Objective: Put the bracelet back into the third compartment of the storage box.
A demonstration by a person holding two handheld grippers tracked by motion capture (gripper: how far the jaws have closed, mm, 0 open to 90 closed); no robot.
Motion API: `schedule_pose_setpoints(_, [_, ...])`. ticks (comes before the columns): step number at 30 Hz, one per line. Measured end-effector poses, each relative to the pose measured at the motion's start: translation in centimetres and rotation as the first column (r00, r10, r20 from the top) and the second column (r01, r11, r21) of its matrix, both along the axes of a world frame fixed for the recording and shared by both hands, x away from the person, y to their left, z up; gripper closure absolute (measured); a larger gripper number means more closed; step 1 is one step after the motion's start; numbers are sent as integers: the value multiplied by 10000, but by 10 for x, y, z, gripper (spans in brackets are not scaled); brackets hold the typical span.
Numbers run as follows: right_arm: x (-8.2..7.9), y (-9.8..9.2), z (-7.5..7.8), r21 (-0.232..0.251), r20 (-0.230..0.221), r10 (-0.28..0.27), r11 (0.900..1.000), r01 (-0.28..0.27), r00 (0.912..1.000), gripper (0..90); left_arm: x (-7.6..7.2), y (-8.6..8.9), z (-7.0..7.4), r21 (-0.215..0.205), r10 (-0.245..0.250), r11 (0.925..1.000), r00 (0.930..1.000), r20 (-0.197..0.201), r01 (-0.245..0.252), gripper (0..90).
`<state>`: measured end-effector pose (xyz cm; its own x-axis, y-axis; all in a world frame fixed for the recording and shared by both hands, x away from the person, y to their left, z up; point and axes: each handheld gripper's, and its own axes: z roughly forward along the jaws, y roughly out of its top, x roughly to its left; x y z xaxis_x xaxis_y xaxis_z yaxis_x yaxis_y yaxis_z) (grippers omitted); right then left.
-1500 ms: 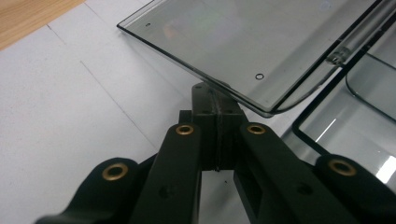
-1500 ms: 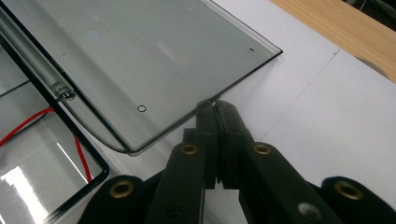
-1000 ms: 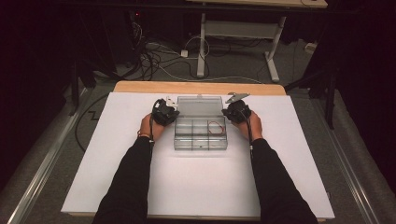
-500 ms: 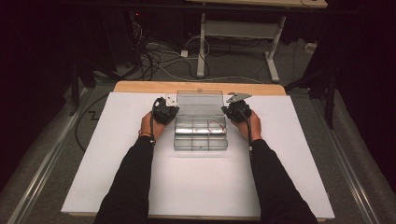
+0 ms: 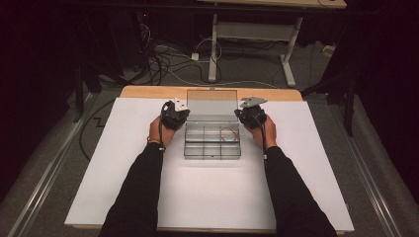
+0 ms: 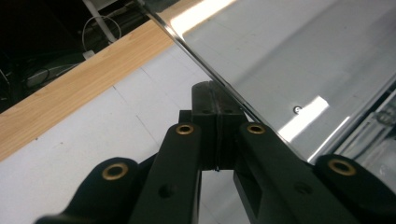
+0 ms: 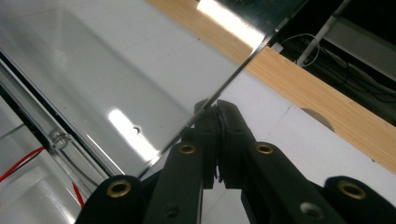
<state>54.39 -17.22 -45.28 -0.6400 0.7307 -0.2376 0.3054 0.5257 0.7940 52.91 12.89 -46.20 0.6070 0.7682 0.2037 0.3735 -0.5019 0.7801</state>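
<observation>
Clear compartment box [image 5: 212,143] lay mid-surface on white sheet [image 5: 123,187], red band [image 5: 228,133] in a right cell, left gripper [image 5: 179,114] and right gripper [image 5: 246,113] closed beside raised lid [image 5: 211,102] edges, pinch uncertain, wooden surface [image 5: 148,92] edge beyond.

Dark room, grey floor [image 5: 44,163], cables [image 5: 163,64], desk frame [image 5: 247,32] behind, wood-edged table [image 5: 148,92].

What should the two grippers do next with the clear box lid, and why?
Probably ease both grippers away from the lid. It stands open behind the clear box, and the left gripper and right gripper sit shut beside its side edges, seemingly not pinching it, so it appears to need no more support.
</observation>
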Motion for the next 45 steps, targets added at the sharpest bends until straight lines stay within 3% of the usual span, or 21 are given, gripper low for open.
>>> schedule_pose_setpoints(12, [-5,2,8,107,470,-191,9998,186,9987,879,-3,-2,11,18,116,9999,9989,462,-117,876])
schedule_pose_setpoints(23, [-15,4,24,440,917,-652,9971,613,9937,879,-10,-2,30,-248,436,9988,9960,781,-418,875])
schedule_pose_setpoints(29, [-23,3,32,748,1008,-900,9938,826,9908,878,-15,-3,37,-314,551,9981,9940,949,-523,875])
schedule_pose_setpoints(45, [-36,0,47,826,1276,-953,9929,851,9872,879,-24,-2,51,-406,565,9978,9915,1174,-520,875])
